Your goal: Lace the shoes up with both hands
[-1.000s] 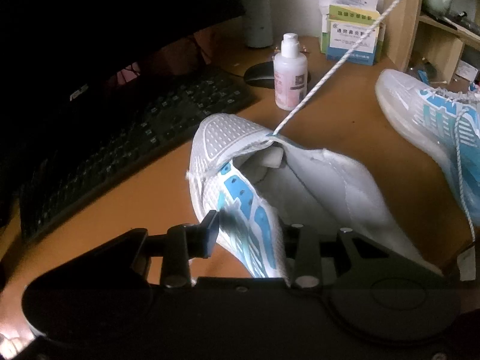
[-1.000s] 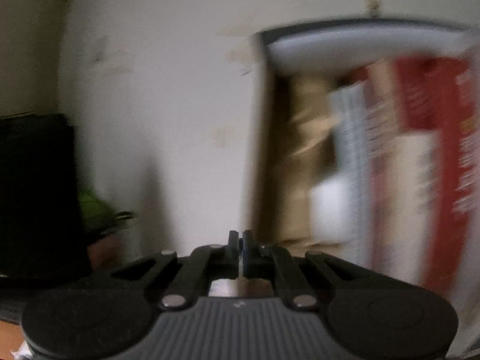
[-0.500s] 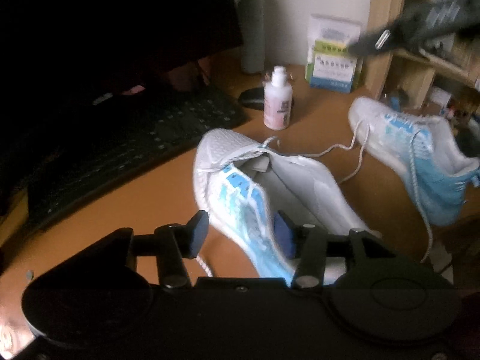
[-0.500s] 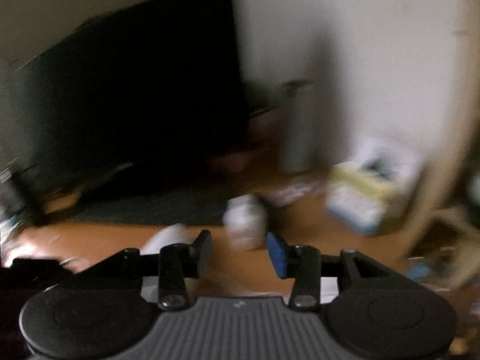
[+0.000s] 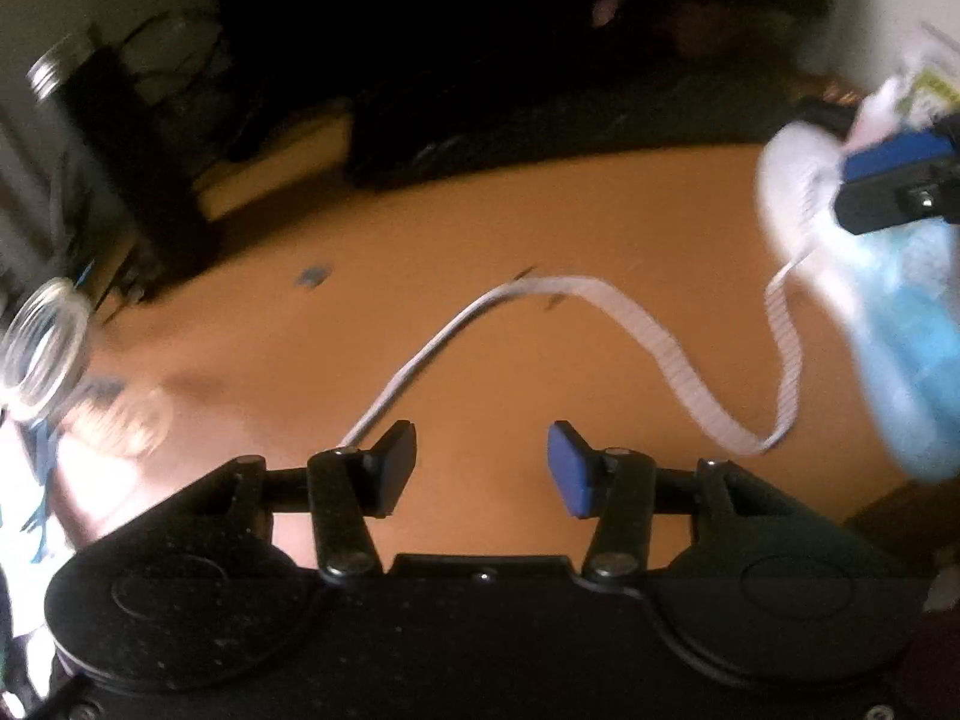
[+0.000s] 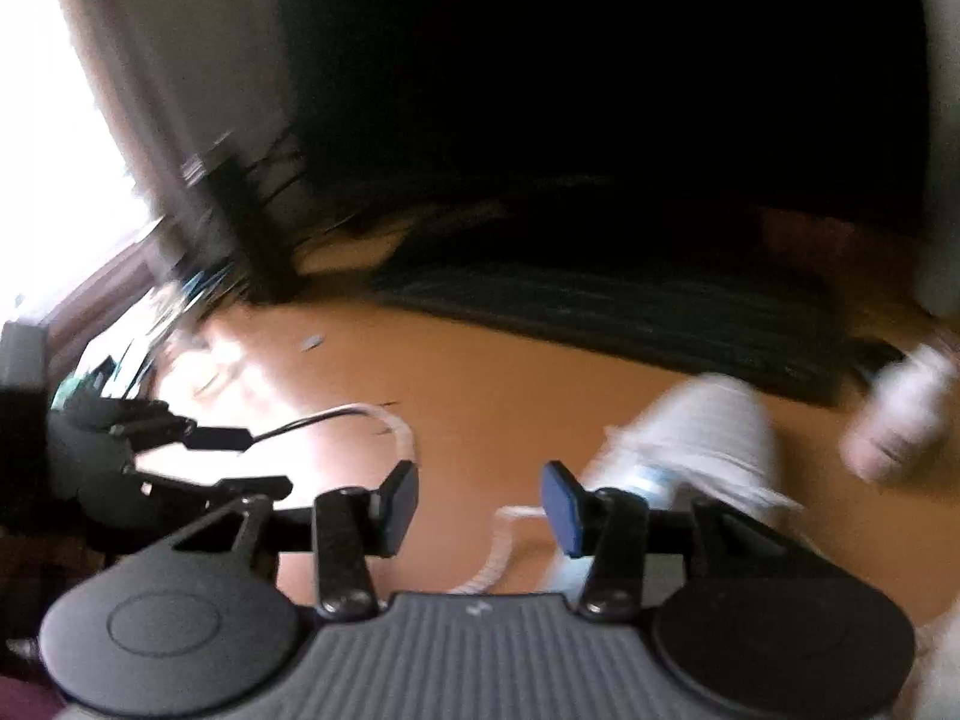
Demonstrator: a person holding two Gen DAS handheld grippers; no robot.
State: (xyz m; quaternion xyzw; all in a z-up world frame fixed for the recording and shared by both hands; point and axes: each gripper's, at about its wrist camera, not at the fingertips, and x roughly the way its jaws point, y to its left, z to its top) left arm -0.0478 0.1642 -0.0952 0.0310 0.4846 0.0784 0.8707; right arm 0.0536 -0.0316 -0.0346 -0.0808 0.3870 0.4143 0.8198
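Observation:
A white and blue shoe lies at the right edge of the left wrist view, blurred. Its white lace trails loose across the orange desk. My left gripper is open and empty above the desk, with the lace running past its left finger. In the right wrist view the shoe lies just beyond my right gripper, which is open and empty. The lace curls between its fingers. My right gripper's blue-padded finger shows by the shoe's toe in the left wrist view.
A black keyboard and a dark monitor stand at the back of the desk. A glass jar sits at the left. A small white bottle stands to the right of the shoe. My left gripper's body shows at the left.
Both grippers have swung left and down toward the desk. The left gripper has come off the shoe and opened wider. The right gripper, shut a second ago, is open. The lace lies slack.

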